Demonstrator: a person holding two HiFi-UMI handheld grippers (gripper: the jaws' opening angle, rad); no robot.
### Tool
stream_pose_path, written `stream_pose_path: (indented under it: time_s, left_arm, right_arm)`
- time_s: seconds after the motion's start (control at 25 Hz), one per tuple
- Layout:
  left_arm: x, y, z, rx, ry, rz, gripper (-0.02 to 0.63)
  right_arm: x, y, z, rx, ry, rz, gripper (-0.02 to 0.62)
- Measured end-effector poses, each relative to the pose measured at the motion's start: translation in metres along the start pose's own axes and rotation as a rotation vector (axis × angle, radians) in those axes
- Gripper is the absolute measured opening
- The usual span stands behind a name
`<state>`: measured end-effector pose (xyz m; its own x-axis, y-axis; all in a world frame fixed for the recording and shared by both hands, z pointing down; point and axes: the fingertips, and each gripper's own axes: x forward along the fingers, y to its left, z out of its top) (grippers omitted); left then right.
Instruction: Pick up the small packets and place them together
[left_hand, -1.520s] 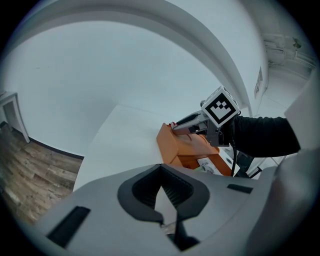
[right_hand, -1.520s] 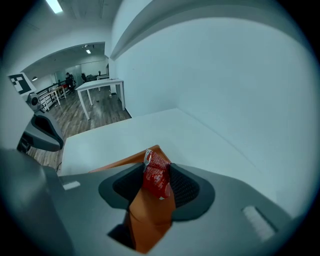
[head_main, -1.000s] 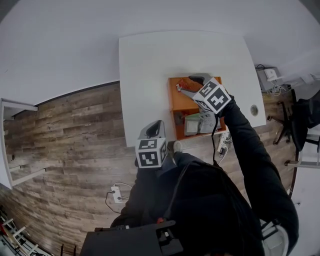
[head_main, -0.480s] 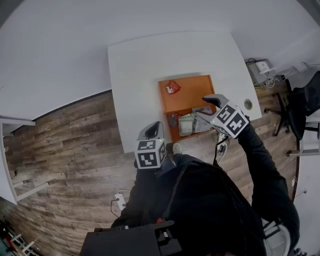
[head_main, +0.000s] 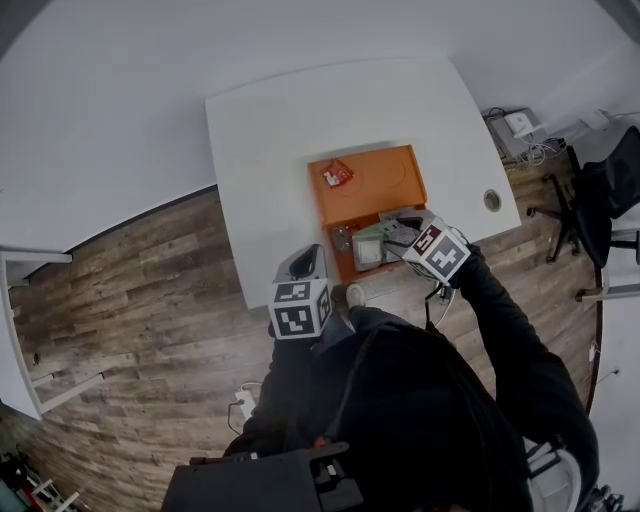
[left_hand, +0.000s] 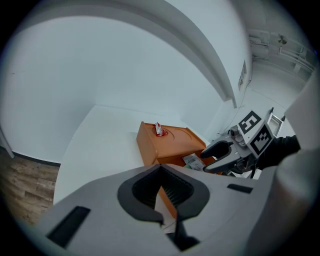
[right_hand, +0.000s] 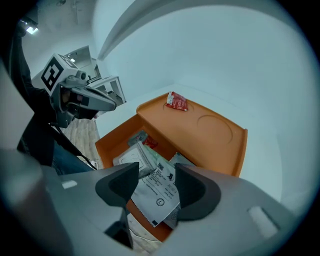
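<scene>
A red packet (head_main: 337, 173) (right_hand: 176, 101) (left_hand: 159, 129) lies alone on the flat far part of the orange tray (head_main: 385, 180) (right_hand: 210, 140). The tray's near compartment holds several white and green packets (head_main: 375, 245). My right gripper (head_main: 412, 232) (right_hand: 156, 172) hangs open just over them. A white printed packet (right_hand: 159, 192) shows between its jaws, which do not press on it. My left gripper (head_main: 305, 262) (left_hand: 160, 170) stays at the table's near edge, left of the tray, shut on nothing.
The tray sits on a white table (head_main: 290, 130) whose near edge runs just behind the compartment. A round cable hole (head_main: 491, 200) is at the table's right corner. An office chair (head_main: 610, 200) and a cabled box (head_main: 520, 125) stand to the right, over wooden floor (head_main: 130, 270).
My right gripper has come back from the red packet at the tray's far left to the near compartment and sunk a little. The red packet stays on the tray. The left gripper has kept still.
</scene>
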<state>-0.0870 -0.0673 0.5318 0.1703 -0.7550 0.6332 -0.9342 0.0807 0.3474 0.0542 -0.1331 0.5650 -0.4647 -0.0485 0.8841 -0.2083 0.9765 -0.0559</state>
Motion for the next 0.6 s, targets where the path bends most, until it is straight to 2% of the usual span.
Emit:
stream_pose_path:
  time_s: [0.32,0.6]
  left_arm:
    - [-0.005,0.008,-0.005,-0.018,0.002,0.021,-0.003]
    - [-0.008,0.013,-0.008,-0.028,0.002,0.030,-0.003]
  right_arm:
    - [0.025,0.001,-0.019,0.029,0.088,0.000,0.218]
    - [0.031,-0.001,-0.025,0.059,0.111,-0.030,0.196]
